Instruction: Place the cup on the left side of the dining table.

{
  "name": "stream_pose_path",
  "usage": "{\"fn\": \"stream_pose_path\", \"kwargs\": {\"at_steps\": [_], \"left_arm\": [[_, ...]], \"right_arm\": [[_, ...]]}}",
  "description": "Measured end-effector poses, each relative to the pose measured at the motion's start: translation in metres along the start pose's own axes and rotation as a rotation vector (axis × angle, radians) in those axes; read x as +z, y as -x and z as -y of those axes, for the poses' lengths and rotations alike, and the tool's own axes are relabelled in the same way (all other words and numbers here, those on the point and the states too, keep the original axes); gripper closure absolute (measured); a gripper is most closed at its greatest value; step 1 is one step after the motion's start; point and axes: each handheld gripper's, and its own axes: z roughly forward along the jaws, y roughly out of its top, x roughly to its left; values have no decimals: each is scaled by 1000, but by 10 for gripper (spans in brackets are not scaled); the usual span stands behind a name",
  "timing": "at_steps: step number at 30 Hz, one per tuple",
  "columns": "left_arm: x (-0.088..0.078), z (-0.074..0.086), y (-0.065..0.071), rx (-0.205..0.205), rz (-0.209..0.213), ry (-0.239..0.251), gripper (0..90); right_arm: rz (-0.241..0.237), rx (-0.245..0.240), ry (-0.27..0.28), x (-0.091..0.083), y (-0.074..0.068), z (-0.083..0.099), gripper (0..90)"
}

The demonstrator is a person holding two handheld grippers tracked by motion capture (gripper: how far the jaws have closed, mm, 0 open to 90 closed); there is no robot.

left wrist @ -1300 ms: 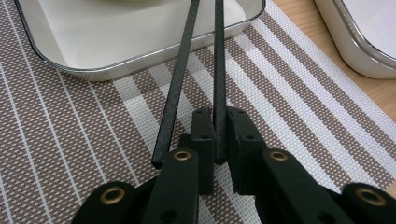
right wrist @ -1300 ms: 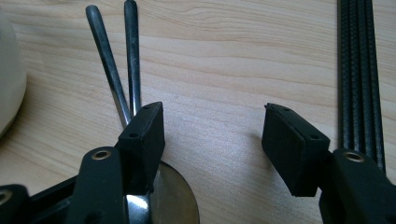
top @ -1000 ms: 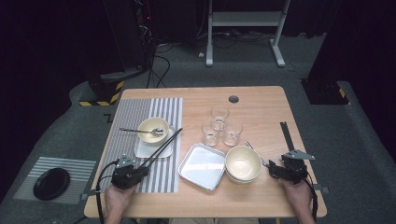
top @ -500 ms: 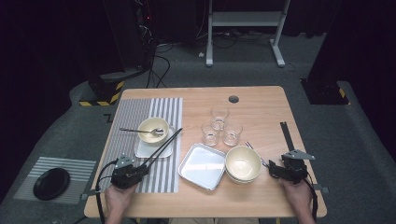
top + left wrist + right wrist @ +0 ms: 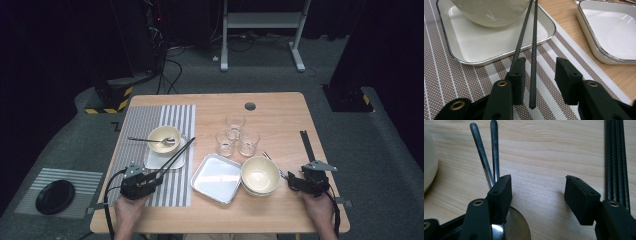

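High view: a wooden table (image 5: 280,107) stands on grey carpet in a dark room, a white metal stand (image 5: 260,22) beyond its far edge. A striped placemat (image 5: 145,125) covers the table's left part; on it a small white tray (image 5: 152,161) bears a cream bowl (image 5: 161,135) with a spoon (image 5: 150,140) across it. Black chopsticks (image 5: 177,152) lie slanted at the tray's right edge, their near ends at the left gripper (image 5: 155,178). Three glasses (image 5: 235,135) stand mid-table; nearer lie a square white tray (image 5: 216,177) and stacked bowls (image 5: 260,175). The right gripper (image 5: 291,181) rests just right of the bowls.

Left gripper view: the chopsticks (image 5: 533,52) lie between the part-open jaws, one against the left pad, the other free; nothing is clamped.

Right gripper view: the jaws stand wide apart over bare wood, gripping nothing; two metal spoons (image 5: 489,157) lie beside the left jaw.

Change: the left jaws have just been opening, the chopsticks between them; everything else lies as before.
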Motion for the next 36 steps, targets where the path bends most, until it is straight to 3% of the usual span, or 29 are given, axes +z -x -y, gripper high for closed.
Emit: {"fn": "stream_pose_path", "kwargs": {"at_steps": [12,14,22,25,26,32,36], "left_arm": [[2,-12,3,-21,-15,42,402],[6,-14,7,-13,-53,42,397],[13,-21,14,12,-29,54,411],[14,-23,15,5,-33,49,409],[16,-25,17,-21,-44,52,410],[20,-33,19,-8,-74,31,410],[25,-35,19,-22,-89,11,400]], "right_arm": [[0,0,0,0,0,0,392],[-1,3,-1,0,0,0,391],[-1,4,-1,0,0,0,390],[-1,5,-1,0,0,0,390],[-1,4,-1,0,0,0,390],[0,4,-1,0,0,0,390],[0,2,-1,0,0,0,390]]}}
